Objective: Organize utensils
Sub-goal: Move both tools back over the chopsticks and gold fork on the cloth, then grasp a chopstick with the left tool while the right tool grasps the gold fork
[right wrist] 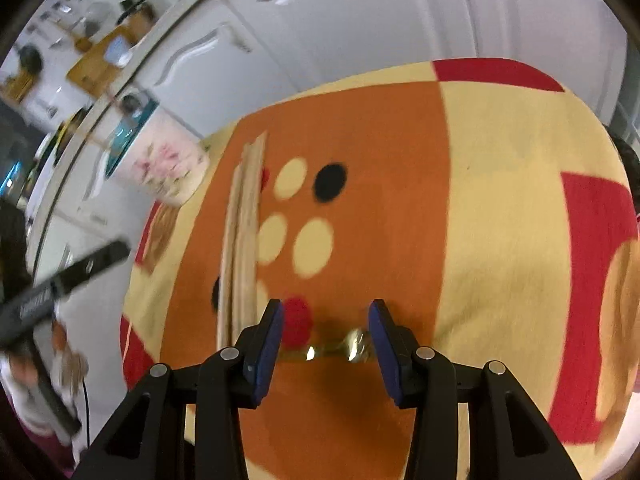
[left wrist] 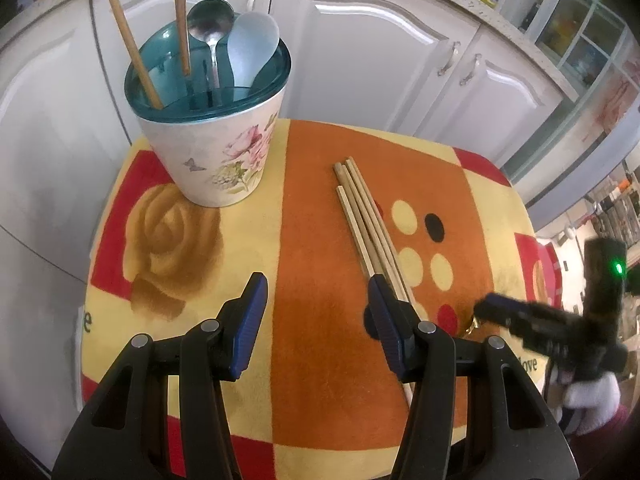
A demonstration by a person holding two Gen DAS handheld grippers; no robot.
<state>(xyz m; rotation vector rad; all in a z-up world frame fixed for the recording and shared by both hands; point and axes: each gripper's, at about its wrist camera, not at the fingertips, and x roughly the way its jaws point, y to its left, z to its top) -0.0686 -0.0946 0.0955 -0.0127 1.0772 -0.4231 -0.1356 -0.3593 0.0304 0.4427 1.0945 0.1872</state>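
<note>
My left gripper hangs over the surface, which is covered by a cloth patterned in orange, yellow and red. Its jaws stand moderately apart with nothing between them; only orange cloth shows in the gap. The right-hand finger sits over the near end of a bundle of wooden chopsticks, but whether it touches them I cannot tell. The chopsticks lie flat on the orange band, side by side, running away from me toward the white cabinet doors.

At the far left corner of the cloth stands a floral utensil holder with a teal lid. Two wooden chopsticks, a metal spoon and a pale plastic spoon stick up out of it.

My right gripper is low over the near part of the cloth, blurred in the left wrist view. Its jaws are partly apart, straddling a shiny gold-coloured utensil that lies crosswise on the cloth beside a red dot. The pads do not appear to press on it, though the blur leaves that uncertain. The chopstick bundle lies just left of this gripper's left finger.
</note>
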